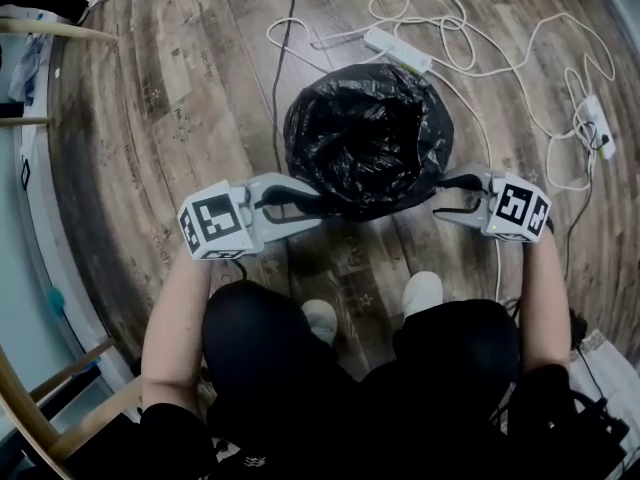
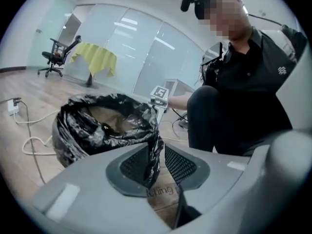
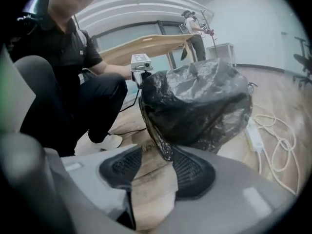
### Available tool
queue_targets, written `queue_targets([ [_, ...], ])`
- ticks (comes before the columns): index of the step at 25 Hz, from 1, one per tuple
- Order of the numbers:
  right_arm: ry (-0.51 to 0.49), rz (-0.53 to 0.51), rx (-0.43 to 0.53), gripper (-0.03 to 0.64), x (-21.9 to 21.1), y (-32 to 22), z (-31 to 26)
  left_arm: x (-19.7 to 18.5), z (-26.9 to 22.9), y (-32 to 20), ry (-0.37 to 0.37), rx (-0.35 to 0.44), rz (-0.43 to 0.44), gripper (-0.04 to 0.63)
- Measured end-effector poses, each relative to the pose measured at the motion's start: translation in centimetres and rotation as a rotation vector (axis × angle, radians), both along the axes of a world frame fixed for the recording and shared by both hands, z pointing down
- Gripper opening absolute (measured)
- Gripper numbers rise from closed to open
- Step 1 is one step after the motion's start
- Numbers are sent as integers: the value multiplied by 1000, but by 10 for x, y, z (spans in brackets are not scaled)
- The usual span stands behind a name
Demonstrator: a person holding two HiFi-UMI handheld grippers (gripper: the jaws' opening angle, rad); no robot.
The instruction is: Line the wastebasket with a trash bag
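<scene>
**Trash bag over the wastebasket, a gripper at each side of its rim, both with jaws spread.**

Head view: the black trash bag [image 1: 368, 138] is seen standing on the wooden floor [image 1: 170, 108], pulled over the wastebasket, which is hidden beneath it. The left gripper [image 1: 305, 204] and right gripper [image 1: 442, 196] are held against opposite sides of the bag, judged so that the overhang is drawn down evenly. Left gripper view: the jaws are parted; a hanging flap [image 2: 155, 155] of the bag's turned-over edge lies between them, against one pad [image 2: 132, 164] and clear of the other, so it is not pinched. Right gripper view: the jaws are spread wide, and a fold [image 3: 157, 133] of the bag's edge reaches just beside one pad [image 3: 191, 172], unclamped.
</scene>
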State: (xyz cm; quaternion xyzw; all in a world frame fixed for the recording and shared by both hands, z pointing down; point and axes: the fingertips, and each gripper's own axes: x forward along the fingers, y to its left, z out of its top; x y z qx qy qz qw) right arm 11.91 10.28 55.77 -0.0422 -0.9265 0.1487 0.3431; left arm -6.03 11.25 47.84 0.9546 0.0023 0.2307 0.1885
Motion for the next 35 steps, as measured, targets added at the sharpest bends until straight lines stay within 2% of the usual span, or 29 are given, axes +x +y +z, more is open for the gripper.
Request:
queue_targets([
  [3, -8, 61, -18, 189, 26, -10, -18, -13, -29, -13, 85, 14, -83, 135],
  [5, -58, 178, 20, 189, 38, -34, -37, -26, -52, -37, 167, 42, -205, 133],
  [7, -127, 349, 83, 189, 47, -69, -57, -44, -64, -72, 200, 90, -372, 133],
  [9, -185, 492, 127, 189, 51, -99, -71, -60, -59, -106, 165, 120, -510, 133],
  [10, -200, 530, 146, 189, 50, -108, -76, -65, -52, -118, 129, 128, -547, 135],
  [12, -213, 548, 212, 189, 43, -119, -86, -65, -39, -130, 65, 155, -575, 125],
  [14, -242, 564, 282, 189, 33, -124, -99, -61, -39, -134, 53, 195, -595, 81],
  [15, -264, 595, 305, 189, 29, -127, -106, -59, -46, -135, 75, 210, -619, 55],
  [17, -300, 692, 325, 183, 24, -137, -117, -57, -65, -138, 174, 207, -699, 14],
  [19, -315, 801, 320, 176, 24, -149, -119, -57, -78, -142, 272, 192, -780, 8],
  [20, -319, 851, 314, 170, 25, -152, -119, -58, -80, -144, 271, 209, -809, 8],
  [22, -324, 910, 316, 150, 26, -155, -123, -61, -82, -152, 197, 286, -858, 6],
  [23, -321, 915, 330, 116, 26, -155, -128, -61, -87, -158, 167, 324, -879, 6],
  [24, -312, 909, 348, 94, 25, -157, -134, -60, -96, -164, 157, 351, -898, 6],
  [26, -307, 902, 370, 80, 24, -163, -150, -52, -116, -174, 184, 377, -930, 6],
  [28, -333, 947, 379, 55, 25, -169, -168, -44, -127, -179, 200, 412, -969, 6],
  [30, -343, 994, 403, 29, 25, -168, -176, -45, -116, -177, 144, 471, -1019, 6],
  [32, -319, 1002, 439, 3, 25, -160, -172, -48, -92, -175, 62, 474, -1032, 6],
  [35, -273, 991, 430, 2, 32, -155, -150, -51, -71, -186, -1, 465, -1023, 6],
])
